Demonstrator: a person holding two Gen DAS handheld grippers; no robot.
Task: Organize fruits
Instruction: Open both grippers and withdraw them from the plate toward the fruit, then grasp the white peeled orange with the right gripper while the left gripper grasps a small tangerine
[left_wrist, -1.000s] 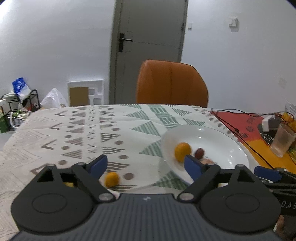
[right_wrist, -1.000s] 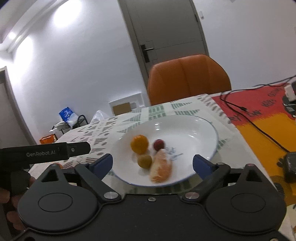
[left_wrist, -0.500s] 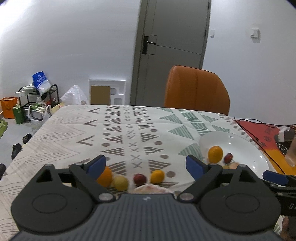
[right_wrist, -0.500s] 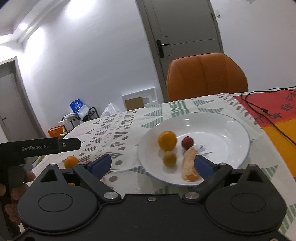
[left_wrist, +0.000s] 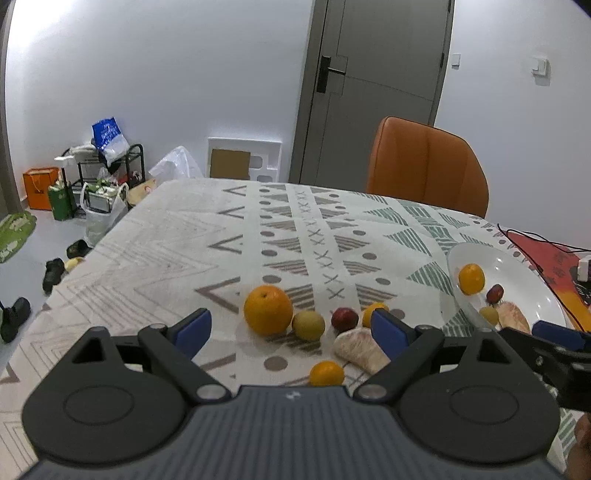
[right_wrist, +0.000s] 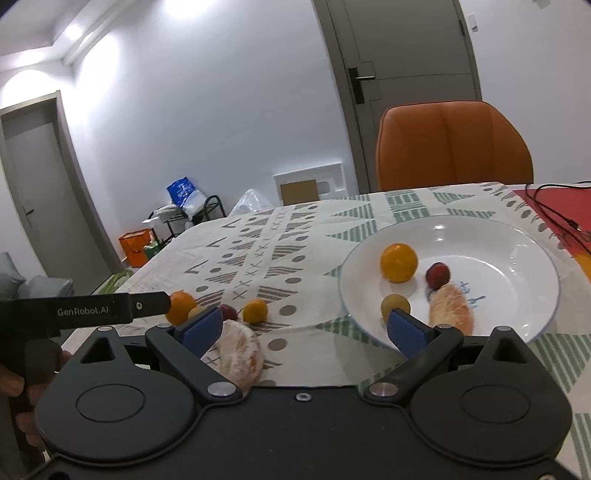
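Observation:
Loose fruit lies on the patterned tablecloth: a large orange (left_wrist: 267, 309), a yellow-green fruit (left_wrist: 308, 325), a red plum (left_wrist: 344, 319), a peeled citrus piece (left_wrist: 360, 350) and a small orange (left_wrist: 327, 373). My left gripper (left_wrist: 290, 328) is open, just short of this cluster and holding nothing. To the right, the white plate (right_wrist: 517, 280) holds an orange (right_wrist: 399, 262), a plum (right_wrist: 437, 275), a yellow fruit (right_wrist: 395, 304) and a peeled segment (right_wrist: 452, 308). My right gripper (right_wrist: 303, 328) is open and empty, between the plate and the loose peeled piece (right_wrist: 238, 350).
An orange chair (left_wrist: 424, 170) stands behind the table's far edge. Black cables (right_wrist: 554, 218) run over a red mat right of the plate. The table's left edge drops to a floor with shoes, bags and a rack (left_wrist: 99, 173). A hand (right_wrist: 11, 380) holds the left gripper.
Both views have swung left and pulled back from the plate. The loose fruit cluster has come fully into view between the left fingers. Both grippers stayed open.

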